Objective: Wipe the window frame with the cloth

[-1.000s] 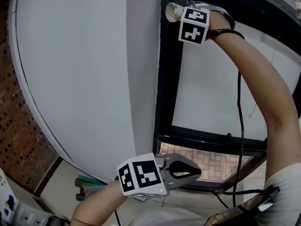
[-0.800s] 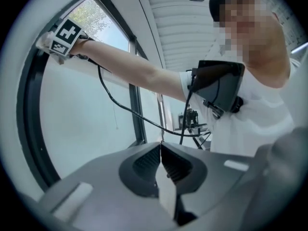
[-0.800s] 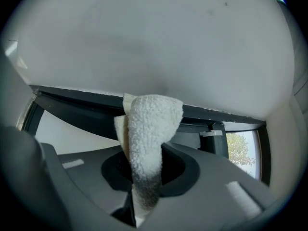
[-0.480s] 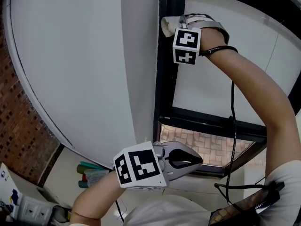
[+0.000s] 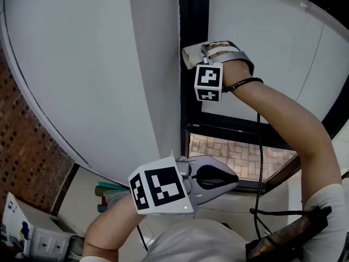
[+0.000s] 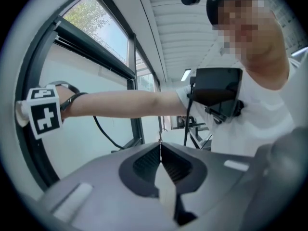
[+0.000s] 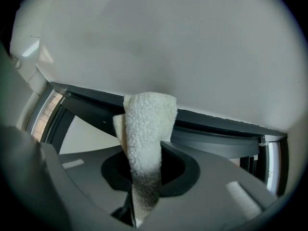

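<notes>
The black window frame (image 5: 192,31) runs up the middle of the head view, beside a white pane (image 5: 262,48). My right gripper (image 5: 203,54) is shut on a white fluffy cloth (image 5: 190,55) and presses it against the frame's vertical bar. In the right gripper view the cloth (image 7: 146,129) sticks out from between the jaws and touches the dark frame (image 7: 221,134). My left gripper (image 5: 235,178) hangs low, below the frame's bottom rail, shut with nothing in it. In the left gripper view the closed tips (image 6: 160,147) point toward the right arm (image 6: 130,102).
A white wall panel (image 5: 82,75) lies left of the frame and a brick wall (image 5: 22,162) beyond it. Brick paving (image 5: 240,157) shows through the lower opening. A black cable (image 5: 259,146) hangs from the right wrist. Coloured pens (image 5: 106,192) and a power strip (image 5: 38,243) lie at bottom left.
My right gripper has slid the cloth down along the vertical frame bar. The left gripper has stayed low and shut.
</notes>
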